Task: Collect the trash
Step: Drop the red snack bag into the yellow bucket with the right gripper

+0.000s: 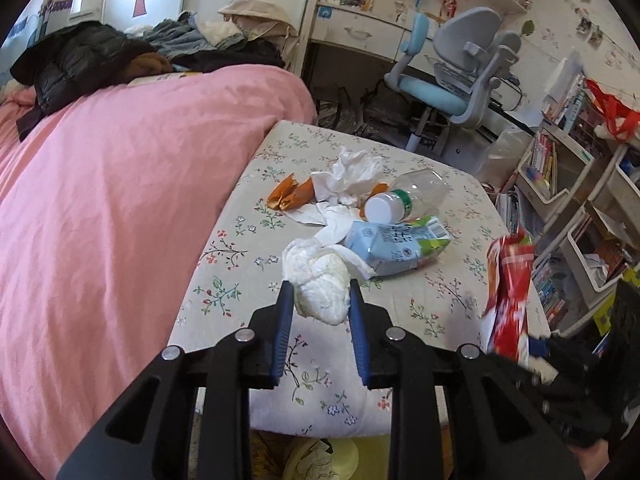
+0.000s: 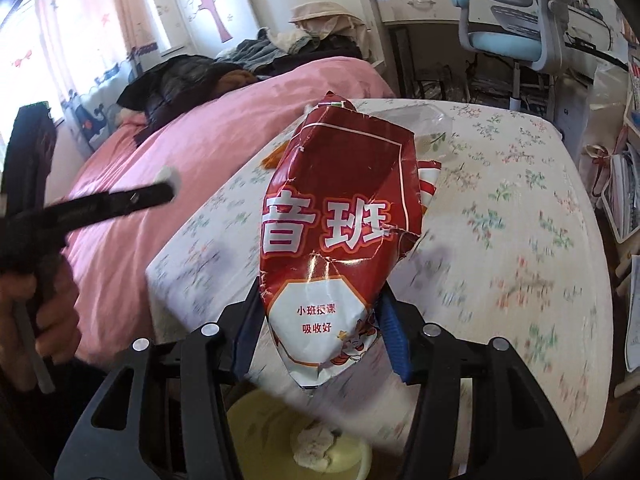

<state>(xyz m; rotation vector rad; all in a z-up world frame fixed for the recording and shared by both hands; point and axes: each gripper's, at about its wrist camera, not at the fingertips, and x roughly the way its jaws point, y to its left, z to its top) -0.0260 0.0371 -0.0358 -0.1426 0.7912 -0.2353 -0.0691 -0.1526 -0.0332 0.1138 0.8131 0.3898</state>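
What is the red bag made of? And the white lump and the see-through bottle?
The red bag looks like thin glossy printed paper or film: it is creased, torn at the edge, and shiny. The white lump seems to be soft crumpled tissue, matte and wrinkly. The bottle looks like clear plastic, since the tablecloth shows through it, with a white cap.

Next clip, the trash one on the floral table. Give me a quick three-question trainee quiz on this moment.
1. True or false: the left gripper is empty.
2. What does the right gripper hold? A) milk carton B) red wrapper C) bottle
3. Which item on the table has a white cap?

Key: 1. False, it grips a crumpled tissue wad. 2. B, the red wrapper. 3. The clear plastic bottle.
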